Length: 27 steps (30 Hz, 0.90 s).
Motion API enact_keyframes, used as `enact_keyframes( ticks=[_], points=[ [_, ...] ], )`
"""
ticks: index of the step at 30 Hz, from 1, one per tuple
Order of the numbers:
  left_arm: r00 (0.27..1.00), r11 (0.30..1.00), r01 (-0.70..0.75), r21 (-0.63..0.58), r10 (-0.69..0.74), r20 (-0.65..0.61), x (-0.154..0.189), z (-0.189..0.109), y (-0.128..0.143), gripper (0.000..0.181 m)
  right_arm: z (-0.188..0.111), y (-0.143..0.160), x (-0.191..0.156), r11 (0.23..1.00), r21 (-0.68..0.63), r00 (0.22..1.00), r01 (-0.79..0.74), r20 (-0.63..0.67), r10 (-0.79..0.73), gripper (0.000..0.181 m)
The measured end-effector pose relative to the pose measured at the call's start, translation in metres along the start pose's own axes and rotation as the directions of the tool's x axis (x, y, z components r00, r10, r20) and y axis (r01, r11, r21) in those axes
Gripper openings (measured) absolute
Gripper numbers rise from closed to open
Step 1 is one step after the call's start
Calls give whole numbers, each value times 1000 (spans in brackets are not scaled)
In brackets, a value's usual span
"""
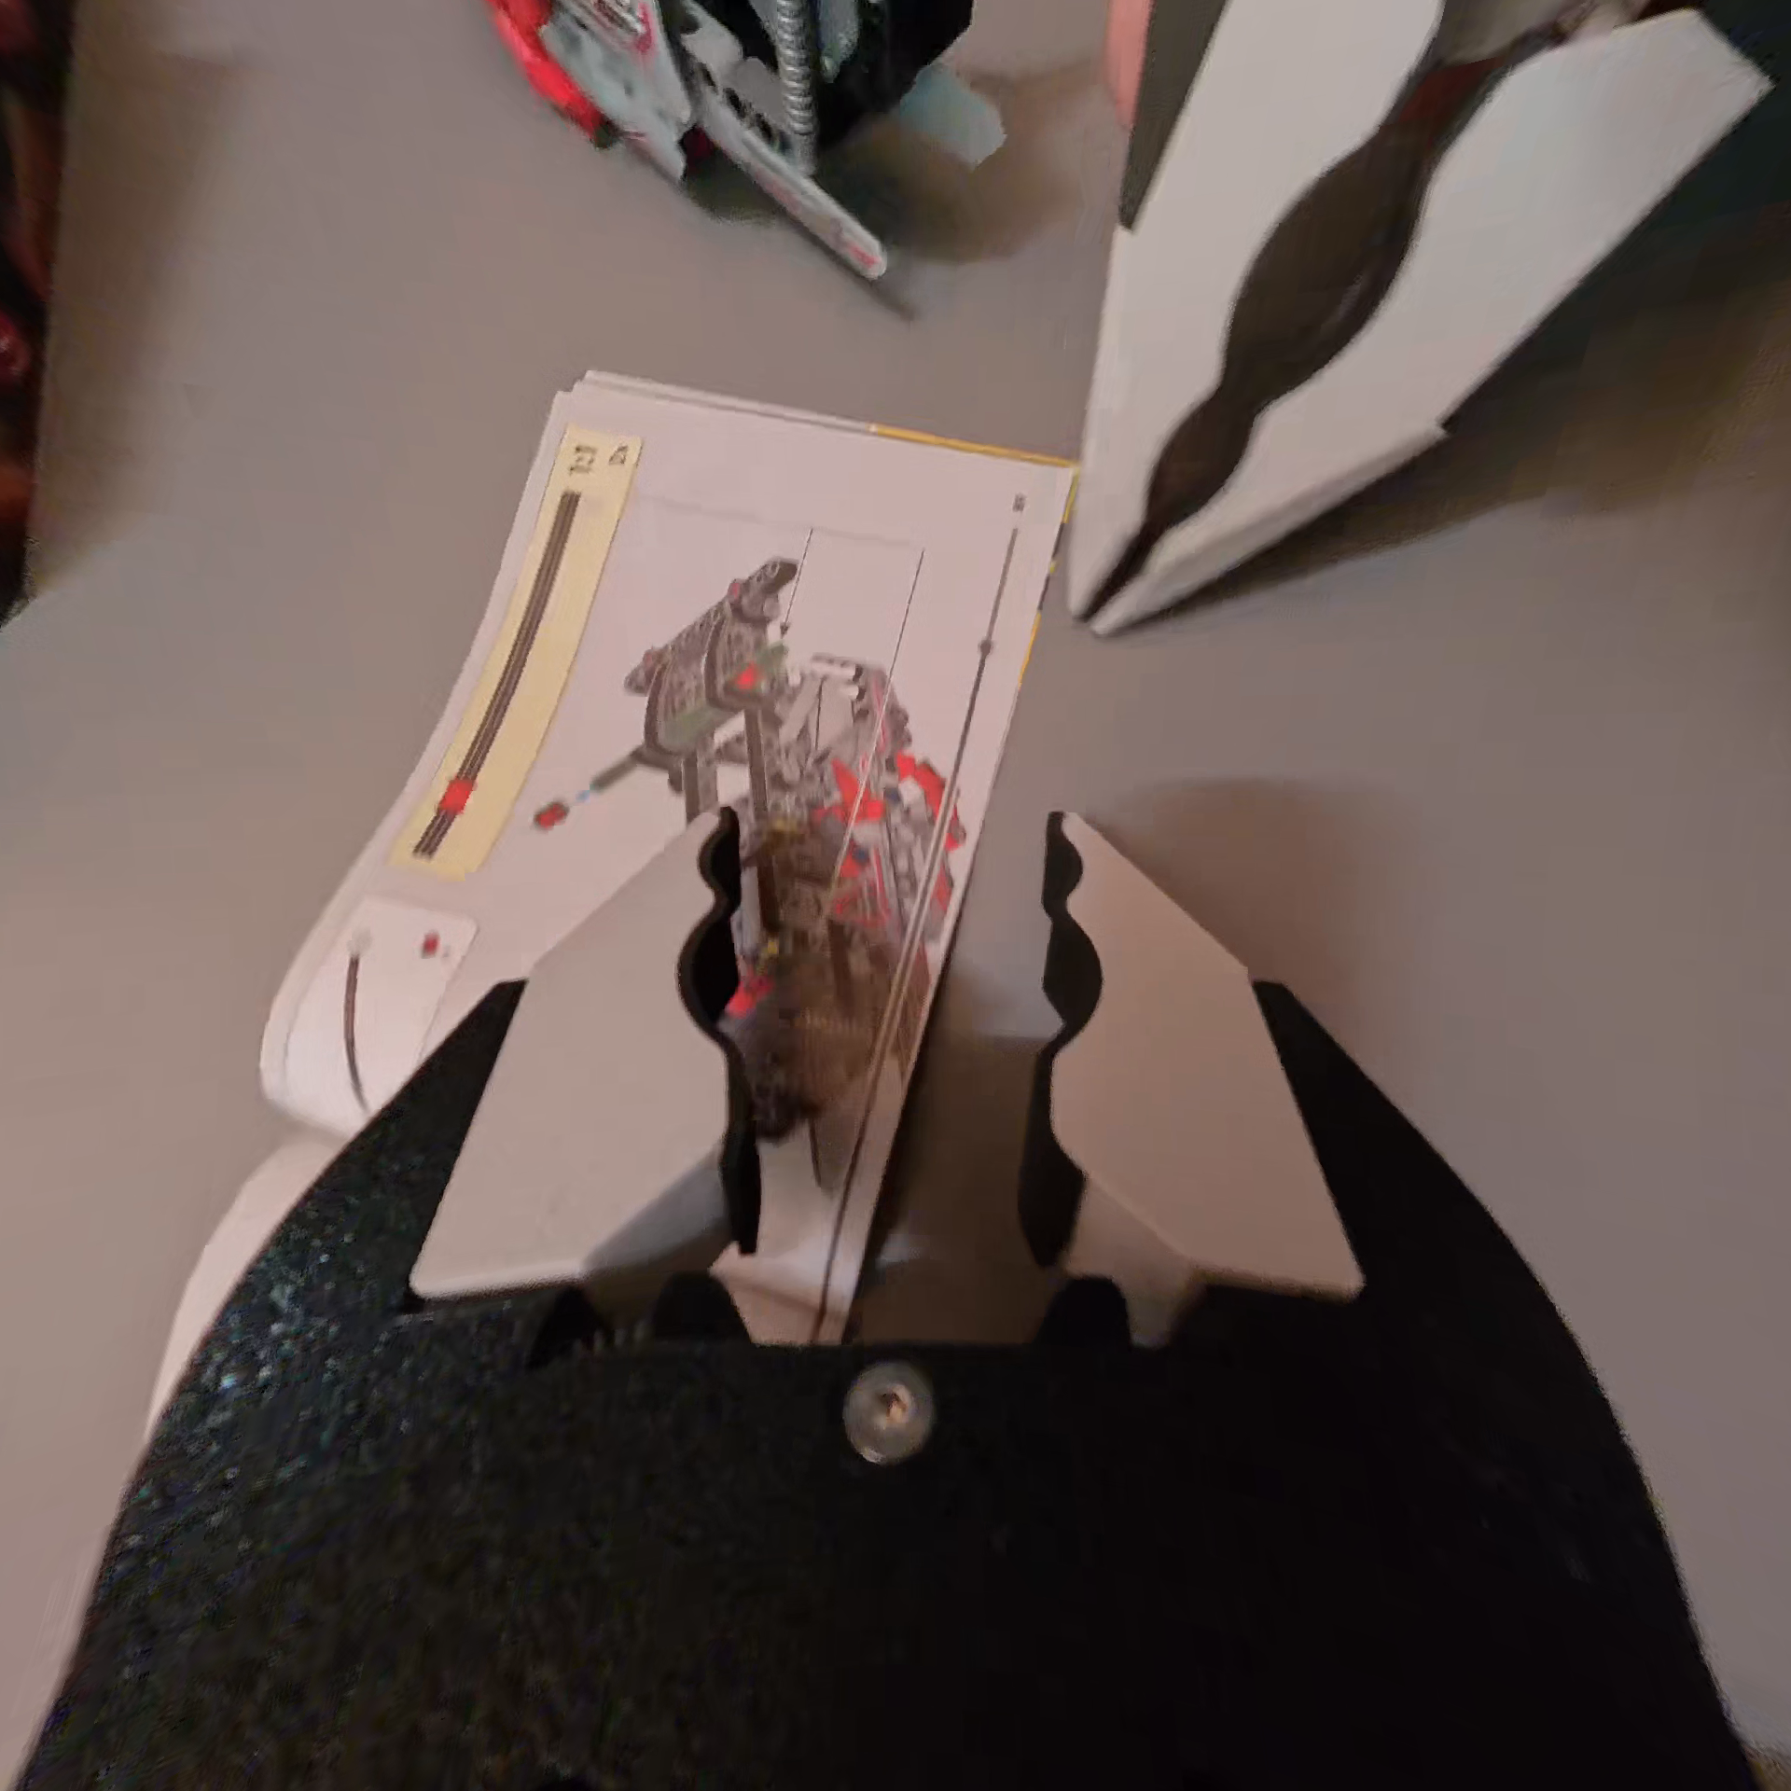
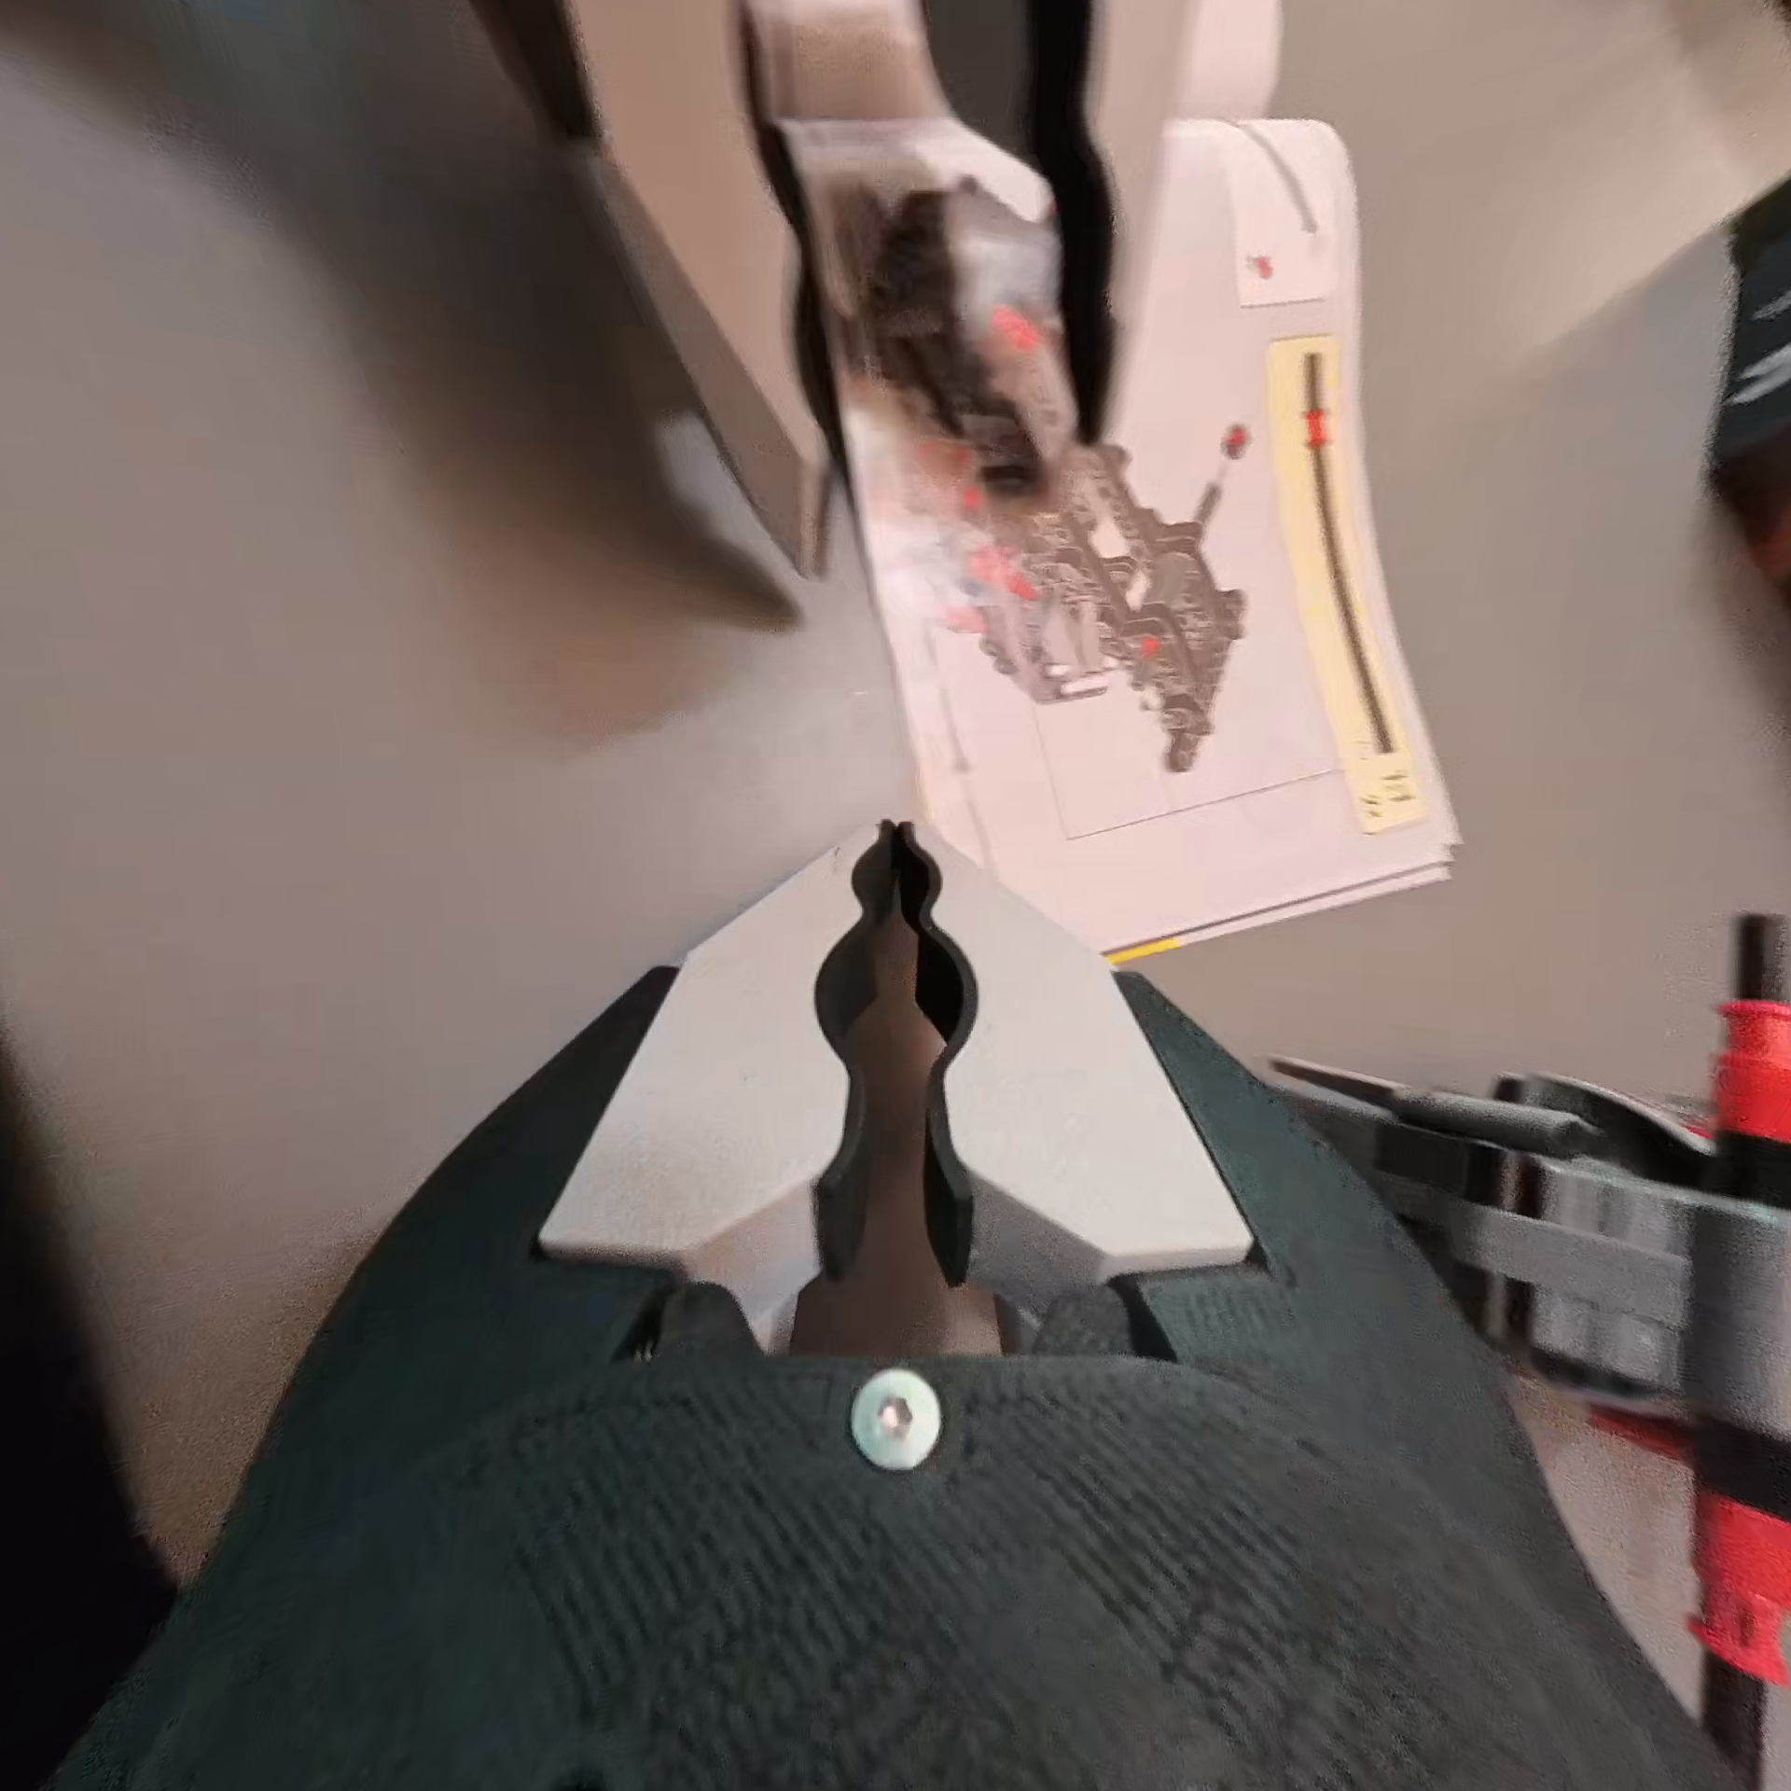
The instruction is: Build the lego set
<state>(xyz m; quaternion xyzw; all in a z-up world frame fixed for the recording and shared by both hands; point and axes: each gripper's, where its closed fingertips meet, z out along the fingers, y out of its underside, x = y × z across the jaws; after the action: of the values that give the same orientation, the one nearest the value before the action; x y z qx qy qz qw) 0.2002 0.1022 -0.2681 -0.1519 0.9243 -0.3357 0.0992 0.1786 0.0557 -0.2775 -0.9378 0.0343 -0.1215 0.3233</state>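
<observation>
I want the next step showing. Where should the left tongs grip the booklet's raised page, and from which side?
Probably the raised page near its free edge, standing up off the booklet between the open left tongs. Close from the near end, one finger on each face: the sheet is thin and curled.

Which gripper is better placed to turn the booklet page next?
Left. The left gripper has its jaws open astride the lifted page of the booklet. The right gripper is shut, empty, and short of it.
</observation>
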Motion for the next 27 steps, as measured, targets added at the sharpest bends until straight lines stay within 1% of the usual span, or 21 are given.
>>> enact_keyframes(
  ticks=[1,2,3,5,6,8,11,12,13,19,23,25,27],
  points=[
    [999,1000,-1,-29,0,-33,2,7,-1,61,-2,0,-7,1000,-1,999,0,44,0,0],
    [997,997,5,-72,-10,-73,4,12,1,57,-5,2,-11,1000,-13,998,10,57,-9,1],
    [993,996,17,-89,-27,-111,7,15,0,57,-8,5,-9,1000,-26,999,13,32,-12,11],
    [994,991,-27,-129,12,-110,3,15,1,45,-16,12,-4,999,-47,1000,3,-20,-4,26],
    [991,988,-49,-145,30,-129,6,14,2,40,-19,16,-2,999,-50,999,-5,-47,3,32],
    [985,985,-88,-146,64,-158,10,13,2,31,-24,21,0,999,-41,996,-15,-87,11,37],
    [973,982,-128,-138,98,-207,18,12,2,7,-28,23,5,1000,-16,989,-15,-150,12,42],
    [974,982,-127,-137,98,-203,18,12,2,7,-28,23,7,1000,-11,986,-10,-166,8,44],
    [974,983,-121,-136,91,-206,19,12,2,0,-27,22,8,1000,-7,985,-4,-172,3,45],
    [987,994,-40,-105,23,-161,14,8,5,0,-24,11,18,998,5,979,56,-197,-54,45],
    [993,999,27,-20,-29,-113,7,-7,-2,0,-22,1,19,996,29,975,82,-210,-75,45],
    [997,998,52,21,-51,-59,-3,-17,-4,0,-21,-4,21,996,47,973,71,-223,-58,45],
    [997,996,68,53,-66,-40,-7,-26,-5,0,-20,-6,21,997,53,973,52,-229,-39,45]
  ],
)
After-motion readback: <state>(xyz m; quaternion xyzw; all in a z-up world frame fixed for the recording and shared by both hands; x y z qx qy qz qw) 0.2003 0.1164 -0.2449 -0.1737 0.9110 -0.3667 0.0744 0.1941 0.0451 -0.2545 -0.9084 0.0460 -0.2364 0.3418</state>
